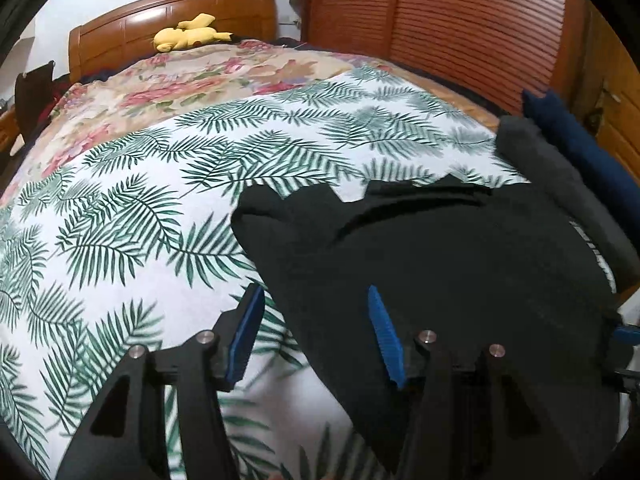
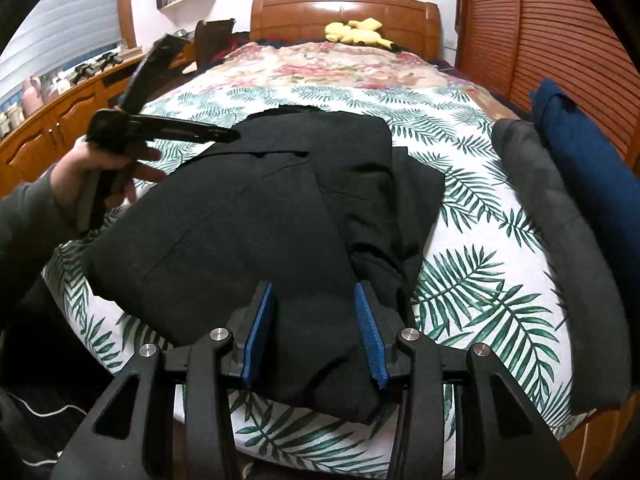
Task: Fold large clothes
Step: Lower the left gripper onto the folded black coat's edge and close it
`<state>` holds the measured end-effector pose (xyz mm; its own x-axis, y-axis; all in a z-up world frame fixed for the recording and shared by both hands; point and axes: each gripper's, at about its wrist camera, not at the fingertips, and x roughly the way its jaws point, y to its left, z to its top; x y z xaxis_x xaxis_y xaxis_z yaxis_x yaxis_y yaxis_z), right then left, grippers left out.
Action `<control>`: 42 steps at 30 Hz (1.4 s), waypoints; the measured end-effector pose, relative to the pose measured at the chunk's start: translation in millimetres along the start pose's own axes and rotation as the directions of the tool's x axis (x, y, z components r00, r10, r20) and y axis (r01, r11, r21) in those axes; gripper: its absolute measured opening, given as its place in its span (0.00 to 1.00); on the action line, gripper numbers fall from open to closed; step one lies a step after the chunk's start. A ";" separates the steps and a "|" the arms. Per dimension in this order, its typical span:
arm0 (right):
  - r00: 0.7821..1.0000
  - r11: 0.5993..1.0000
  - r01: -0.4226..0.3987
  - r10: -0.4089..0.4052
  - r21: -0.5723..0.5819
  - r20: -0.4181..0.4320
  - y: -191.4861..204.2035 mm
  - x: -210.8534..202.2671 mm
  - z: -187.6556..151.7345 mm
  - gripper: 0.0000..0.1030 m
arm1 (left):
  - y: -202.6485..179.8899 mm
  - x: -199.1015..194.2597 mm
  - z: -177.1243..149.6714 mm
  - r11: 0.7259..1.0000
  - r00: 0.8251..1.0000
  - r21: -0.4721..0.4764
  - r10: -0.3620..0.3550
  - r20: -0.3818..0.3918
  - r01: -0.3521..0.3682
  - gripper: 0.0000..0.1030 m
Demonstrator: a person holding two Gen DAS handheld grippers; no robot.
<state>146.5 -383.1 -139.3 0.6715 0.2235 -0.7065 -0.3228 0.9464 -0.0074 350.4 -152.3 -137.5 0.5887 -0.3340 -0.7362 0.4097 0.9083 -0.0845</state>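
Note:
A large black garment [image 2: 280,208] lies partly folded on the palm-leaf sheet [image 2: 472,280] of the bed; it also shows in the left wrist view [image 1: 440,260]. My right gripper [image 2: 314,300] is open, its blue pads just above the garment's near edge. My left gripper [image 1: 314,304] is open and empty, hovering over the garment's left edge; from the right wrist view it shows held up in a hand [image 2: 120,152] at the garment's left side.
A folded grey garment [image 2: 560,240] and a folded navy garment [image 2: 592,160] lie along the bed's right edge. A floral quilt [image 2: 340,68] and a yellow plush toy [image 2: 356,32] lie near the headboard. A wooden wardrobe [image 2: 540,32] stands at right, a cabinet [image 2: 60,120] at left.

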 end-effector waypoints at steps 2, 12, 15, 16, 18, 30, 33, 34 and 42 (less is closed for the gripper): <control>1.000 1.000 0.011 -0.011 0.014 0.007 -2.1 -3.2 0.2 0.41 | 1.4 7.6 2.7 1.000 1.000 0.006 0.020 -0.010 -0.020 0.54; 0.997 0.994 0.076 -0.077 0.080 0.009 -13.4 -18.7 -10.5 0.45 | 24.1 34.0 11.0 0.995 0.995 -0.020 0.094 -0.036 -0.095 1.00; 0.997 0.991 0.083 -0.083 0.102 -0.003 -18.3 -19.6 -14.1 0.49 | 34.3 40.5 13.7 0.998 0.997 -0.050 0.033 -0.069 -0.037 1.00; 0.997 0.990 0.077 -0.077 0.116 -0.007 -20.4 -19.6 -15.5 0.50 | 33.9 41.1 14.2 0.999 0.997 -0.043 0.030 -0.071 -0.033 1.00; 0.998 0.987 0.066 -0.065 0.149 -0.015 -24.3 -18.6 -17.8 0.53 | 33.2 41.7 16.2 0.999 0.996 -0.031 0.026 -0.082 -0.029 1.00; 0.997 0.967 0.009 0.010 0.256 -0.074 -37.2 15.7 -25.3 0.69 | 30.4 32.0 17.4 1.000 0.998 -0.015 -0.007 -0.060 0.006 0.91; 0.997 0.967 0.001 0.019 0.256 -0.076 -36.1 18.4 -23.8 0.69 | 27.7 29.4 19.0 0.999 0.998 -0.028 -0.041 -0.054 0.040 0.74; 0.997 0.966 0.000 0.020 0.258 -0.076 -35.9 19.2 -23.1 0.68 | 26.8 28.9 19.3 0.998 0.997 -0.033 -0.057 -0.054 0.055 0.69; 0.996 0.977 -0.043 0.059 0.207 -0.071 -28.0 22.8 -16.8 0.40 | 12.4 24.6 29.0 0.998 0.995 -0.013 -0.059 -0.079 0.058 0.19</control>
<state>159.6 -408.4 -167.0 0.6026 0.2615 -0.7540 -0.2064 0.9637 0.1692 390.2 -156.6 -137.2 0.5067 -0.3664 -0.7804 0.4340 0.8906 -0.1364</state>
